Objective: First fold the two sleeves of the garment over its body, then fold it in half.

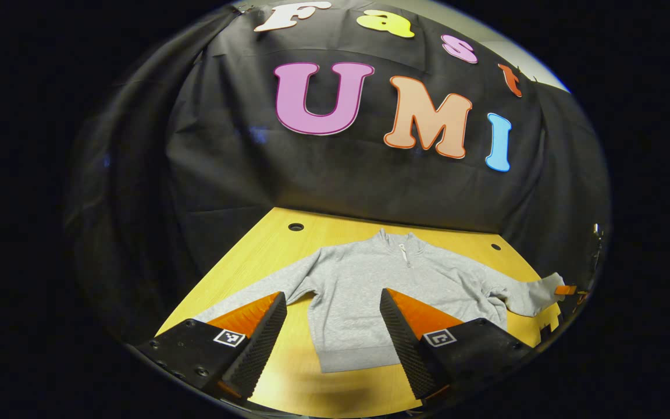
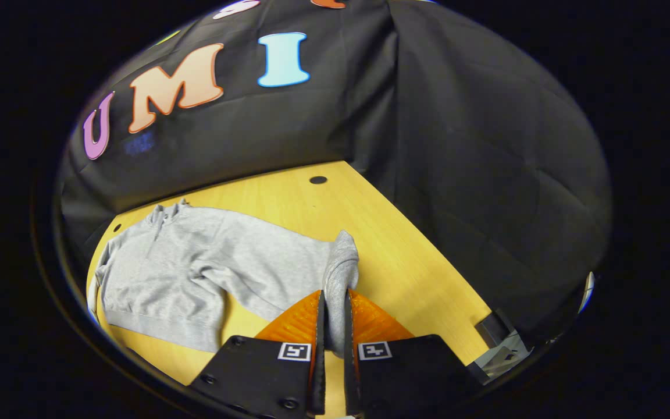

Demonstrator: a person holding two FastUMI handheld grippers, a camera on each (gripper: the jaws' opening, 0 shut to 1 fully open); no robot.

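A grey sweatshirt lies flat, front up, on the yellow wooden table, its zip collar toward the black cloth wall. My left gripper hovers open above the hem, with nothing between its fingers. The garment's left sleeve runs out behind one finger. In the right gripper view, my right gripper is shut on the cuff of the other sleeve, which bunches up between the fingers. The body spreads to its left. The right gripper also appears far off at that cuff in the left gripper view.
Round holes sit in the tabletop near the back wall. Black cloth closes the table's back and sides. A dark and grey fitting sits at the table's near right corner. Bare wood lies right of the held cuff.
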